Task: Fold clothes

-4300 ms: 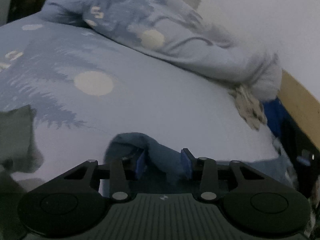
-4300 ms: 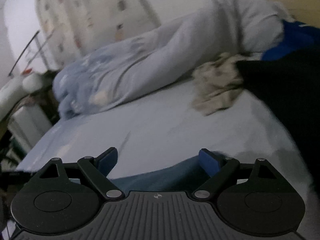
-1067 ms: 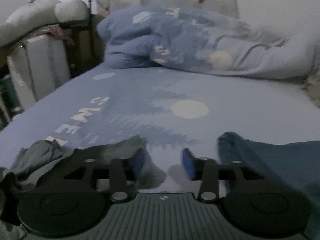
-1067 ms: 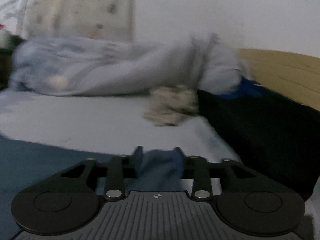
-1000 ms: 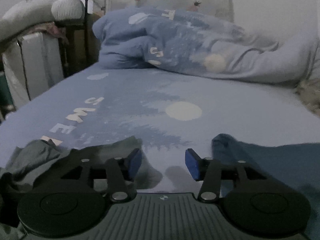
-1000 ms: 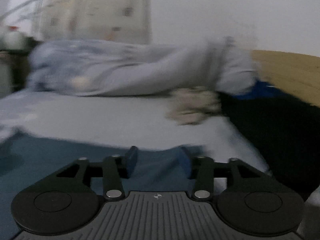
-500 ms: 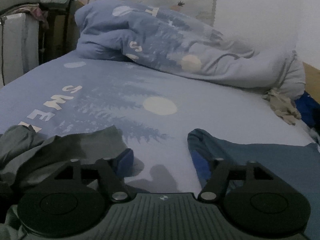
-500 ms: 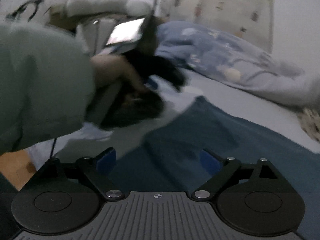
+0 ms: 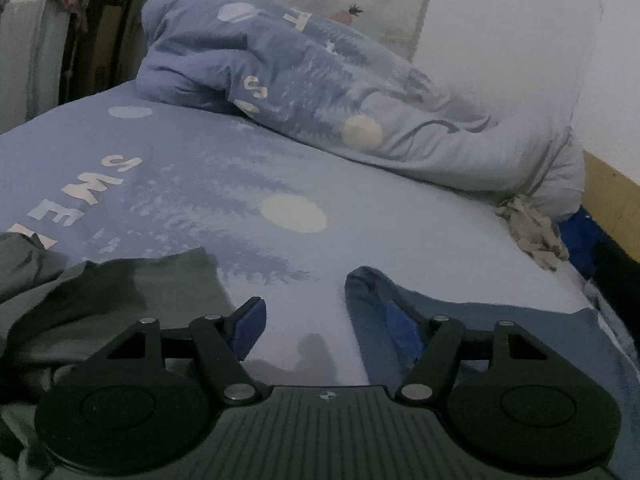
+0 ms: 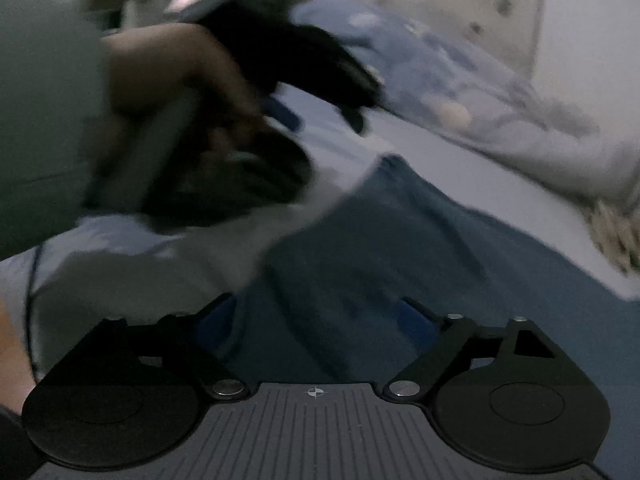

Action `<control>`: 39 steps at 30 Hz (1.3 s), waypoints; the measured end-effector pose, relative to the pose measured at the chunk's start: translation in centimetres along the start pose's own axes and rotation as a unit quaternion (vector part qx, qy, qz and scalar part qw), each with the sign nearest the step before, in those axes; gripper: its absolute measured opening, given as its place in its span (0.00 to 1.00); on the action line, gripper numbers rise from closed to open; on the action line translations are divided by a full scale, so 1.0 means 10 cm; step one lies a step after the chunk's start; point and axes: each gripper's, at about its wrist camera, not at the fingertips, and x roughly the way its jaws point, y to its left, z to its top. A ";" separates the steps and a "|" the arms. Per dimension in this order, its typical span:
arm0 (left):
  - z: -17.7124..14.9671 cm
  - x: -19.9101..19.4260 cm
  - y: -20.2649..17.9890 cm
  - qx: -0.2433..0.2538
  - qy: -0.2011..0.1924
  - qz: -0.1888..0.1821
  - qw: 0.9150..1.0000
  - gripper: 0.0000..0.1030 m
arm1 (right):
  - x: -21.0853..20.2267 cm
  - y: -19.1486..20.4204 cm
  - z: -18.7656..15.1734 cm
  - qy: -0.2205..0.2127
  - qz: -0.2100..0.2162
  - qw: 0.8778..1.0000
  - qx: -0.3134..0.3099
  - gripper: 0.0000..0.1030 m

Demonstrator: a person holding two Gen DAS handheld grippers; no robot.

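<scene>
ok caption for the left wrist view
Left gripper, open, hovers over bedsheet between grey garment and blue garment.

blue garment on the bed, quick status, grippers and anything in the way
Left gripper open, holding nothing. Right gripper closing over the blue garment, no grip seen. Garment spread on the bed sheet. Grey garment bunched beside it.

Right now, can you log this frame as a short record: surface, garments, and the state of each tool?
surface: bed sheet, blue print
garments: blue garment lying spread out; grey garment bunched beside it
left tool: open, over bare sheet between the two garments
right tool: jaws closing, above the blue garment, not gripping
background: rumpled duvet
</scene>
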 end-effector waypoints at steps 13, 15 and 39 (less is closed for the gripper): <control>0.01 0.18 0.13 -0.062 0.048 -0.043 0.996 0.71 | -0.15 -0.50 0.04 -0.043 0.050 0.996 0.062 0.12; 0.02 0.26 0.15 -0.091 0.062 -0.058 0.992 0.73 | -0.28 -0.67 0.08 -0.055 0.058 0.991 0.104 0.12; 0.16 0.99 -0.41 -0.072 0.102 -0.001 0.992 0.08 | -0.66 -0.83 0.00 -0.083 0.094 0.990 0.070 0.12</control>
